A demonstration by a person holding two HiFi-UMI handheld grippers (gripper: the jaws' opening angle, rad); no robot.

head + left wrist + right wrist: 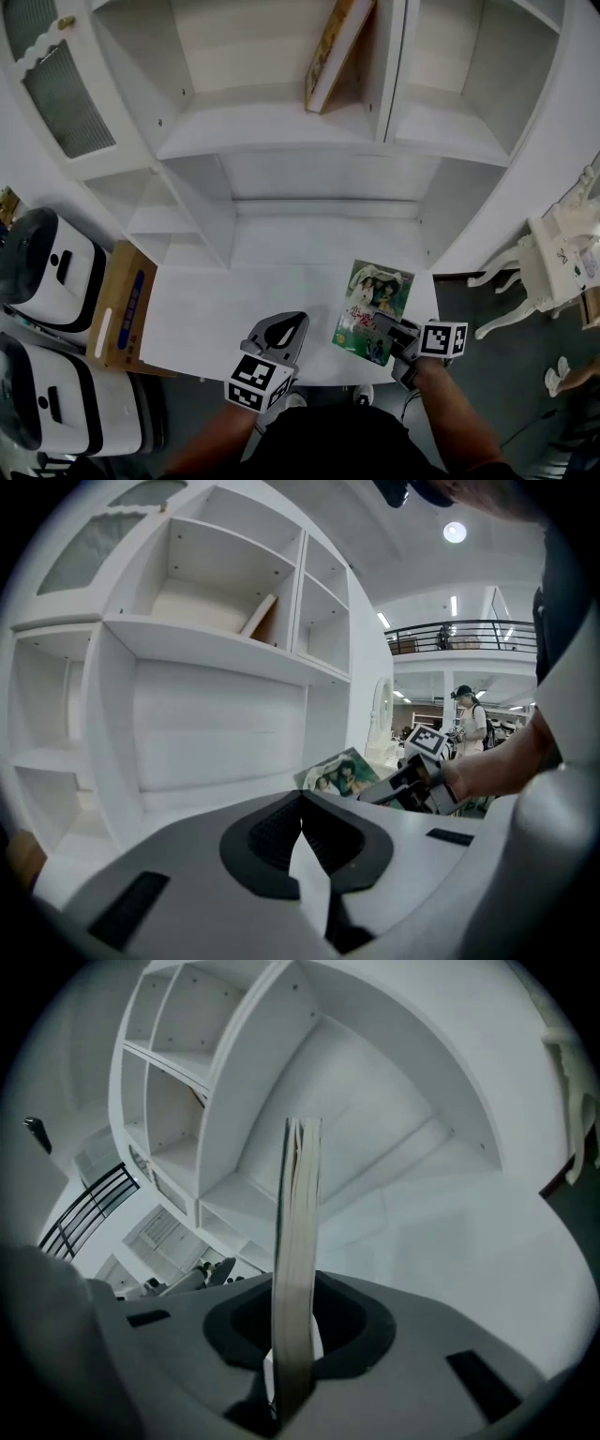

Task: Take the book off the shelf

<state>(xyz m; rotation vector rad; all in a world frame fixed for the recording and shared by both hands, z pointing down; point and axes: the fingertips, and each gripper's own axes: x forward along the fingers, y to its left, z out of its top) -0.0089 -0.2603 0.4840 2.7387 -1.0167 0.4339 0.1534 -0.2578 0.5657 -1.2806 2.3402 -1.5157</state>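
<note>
White shelving (281, 131) backs a white tabletop (216, 309). The right claw (382, 330) is clenched on the near edge of the green book (377, 295), over the tabletop's front. The left claw (286, 328) beside it is closed and empty. Another book (330, 52) leans in the shelving above.

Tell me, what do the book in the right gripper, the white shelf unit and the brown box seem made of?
Book: paper; thin stacked page edges show in the right gripper view, and the cover is colour-printed, perhaps glossy. Shelf unit: probably painted wood or board; smooth matt white with small peg holes. Box: likely cardboard; plain matt brown.
</note>
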